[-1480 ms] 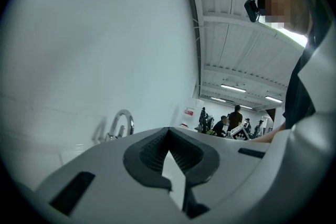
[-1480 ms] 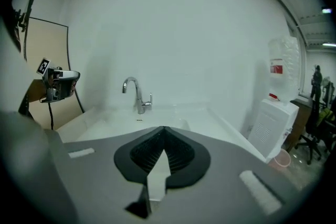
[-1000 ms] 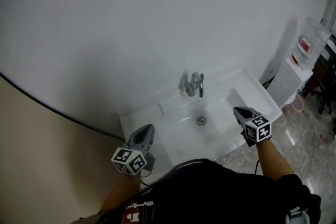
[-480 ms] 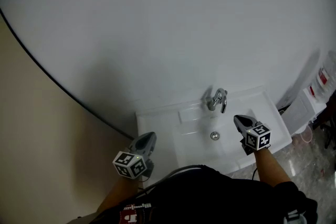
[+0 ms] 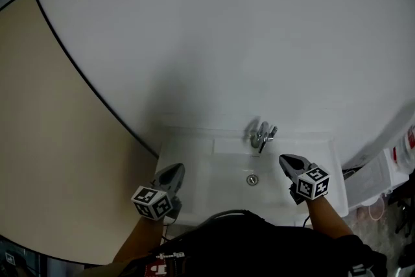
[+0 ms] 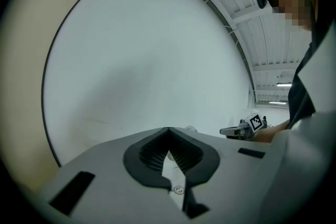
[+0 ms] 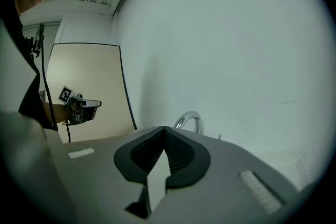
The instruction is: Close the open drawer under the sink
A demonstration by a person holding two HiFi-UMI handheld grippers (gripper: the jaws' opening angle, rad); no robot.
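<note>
Black clothing (image 5: 246, 240) fills the near edge of my head view, covering everything below the basin. Just past it, my left gripper (image 5: 176, 168) and right gripper (image 5: 283, 159) hover over the white sink (image 5: 194, 159), fingers pressed together on nothing. The drawer sits out of sight underneath, so I can't judge whether it's open or shut; I'd look lower first. Beyond are the faucet (image 5: 261, 134) and bare wall (image 5: 227, 42).

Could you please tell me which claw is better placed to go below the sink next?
Left, probably: the left claw hangs by the sink's left rim, the right claw farther in over the basin. Both are shut and empty; no drawer shows.
</note>
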